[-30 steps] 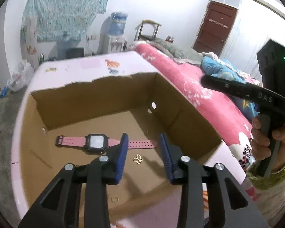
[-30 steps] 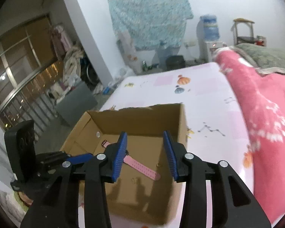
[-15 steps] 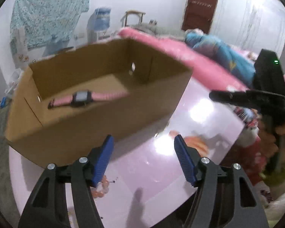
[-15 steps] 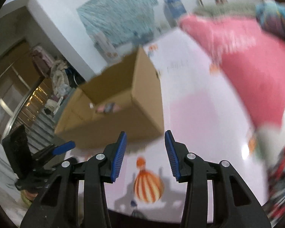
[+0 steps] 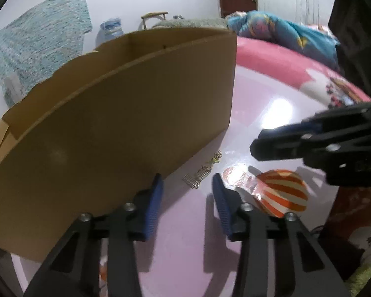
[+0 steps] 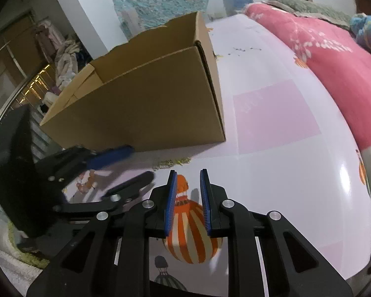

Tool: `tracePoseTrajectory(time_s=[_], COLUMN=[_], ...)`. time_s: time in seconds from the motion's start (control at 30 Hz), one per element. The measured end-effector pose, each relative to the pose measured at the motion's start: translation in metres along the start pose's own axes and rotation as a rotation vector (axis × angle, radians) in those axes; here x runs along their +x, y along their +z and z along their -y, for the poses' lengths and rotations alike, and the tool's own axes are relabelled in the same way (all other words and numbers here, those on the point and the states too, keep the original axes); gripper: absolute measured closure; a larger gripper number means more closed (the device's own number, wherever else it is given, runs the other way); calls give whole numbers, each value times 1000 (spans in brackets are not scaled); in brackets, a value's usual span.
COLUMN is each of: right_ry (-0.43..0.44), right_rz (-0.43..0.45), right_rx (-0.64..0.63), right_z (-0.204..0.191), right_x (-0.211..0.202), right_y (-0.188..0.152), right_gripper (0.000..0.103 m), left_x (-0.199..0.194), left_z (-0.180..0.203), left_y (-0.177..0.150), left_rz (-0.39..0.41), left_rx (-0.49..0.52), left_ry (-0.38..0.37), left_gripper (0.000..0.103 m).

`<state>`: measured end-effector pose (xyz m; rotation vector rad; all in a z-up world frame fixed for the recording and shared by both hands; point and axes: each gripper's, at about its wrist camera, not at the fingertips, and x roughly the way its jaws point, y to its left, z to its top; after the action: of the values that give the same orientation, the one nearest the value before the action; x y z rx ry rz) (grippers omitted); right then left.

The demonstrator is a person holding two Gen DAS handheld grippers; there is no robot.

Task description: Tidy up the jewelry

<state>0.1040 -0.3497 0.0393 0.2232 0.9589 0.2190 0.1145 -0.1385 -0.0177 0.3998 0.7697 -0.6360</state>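
Note:
A thin gold chain (image 5: 202, 172) lies on the pink table just in front of the brown cardboard box (image 5: 116, 123). It also shows in the right wrist view (image 6: 170, 162), close to the box (image 6: 146, 99). My left gripper (image 5: 187, 190) is open and empty, low over the table, with the chain just ahead between its blue fingertips. My right gripper (image 6: 187, 190) is open and empty above a printed orange striped balloon (image 6: 190, 232). The left gripper (image 6: 121, 165) shows at the left of the right wrist view. The box's inside is hidden.
The table (image 6: 284, 153) is glossy pink-white with printed pictures. A pink quilt (image 6: 334, 61) lies along its right side, with blue bedding (image 5: 284, 29) behind. The right gripper's body (image 5: 321, 143) shows at the right of the left wrist view.
Both grippers have come down from above the box to the table in front of it. The watch and charm inside the box are out of sight; the gold chain has come into view.

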Motion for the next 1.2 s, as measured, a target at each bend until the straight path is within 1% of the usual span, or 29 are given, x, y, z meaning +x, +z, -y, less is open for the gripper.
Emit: tracePoseTrajectory(time_s=[0.1,0.27,0.3,0.37,0.43,0.53,0.6,0.73,0.87,1.0,1.2], right_ry=[5,8,8,9,11,16,14,14,29,44,68], right_rz=[1,5,8,10,15,21,22,21,20,-5,-30], right_rx=[3,14,16,19,21,26,21,7,-4,-26,-52], right_z=[3,5,6,7,7,6,5,2,-3,-12,-27], right_x=[0,-2,-3,-3,-5,-9,-10,-13,-14,-6,5], right_y=[1,2,1,2,2,3,3,1,-1,-4,-2], right_gripper=[85,85,85,85,85,85,85,85,85,85,85], left_x=[8,12,13,14,14,11,9,4,-7,-16,-25], left_z=[-1,-6,-8,-8,-3,4,4,2,-4,-7,-13], left_y=[1,4,4,5,4,2,-1,-6,-19,-31,-42], left_rz=[-21,-9,-8,-5,-1,5,5,-3,-19,-28,-33], left_rx=[8,3,-1,7,36,89,91,70,38,1,-53], left_ry=[-14,-61,-70,-84,-89,-76,-80,-81,-77,-72,-103], left_gripper=[78,78,80,86,96,97,97,97,97,97,97])
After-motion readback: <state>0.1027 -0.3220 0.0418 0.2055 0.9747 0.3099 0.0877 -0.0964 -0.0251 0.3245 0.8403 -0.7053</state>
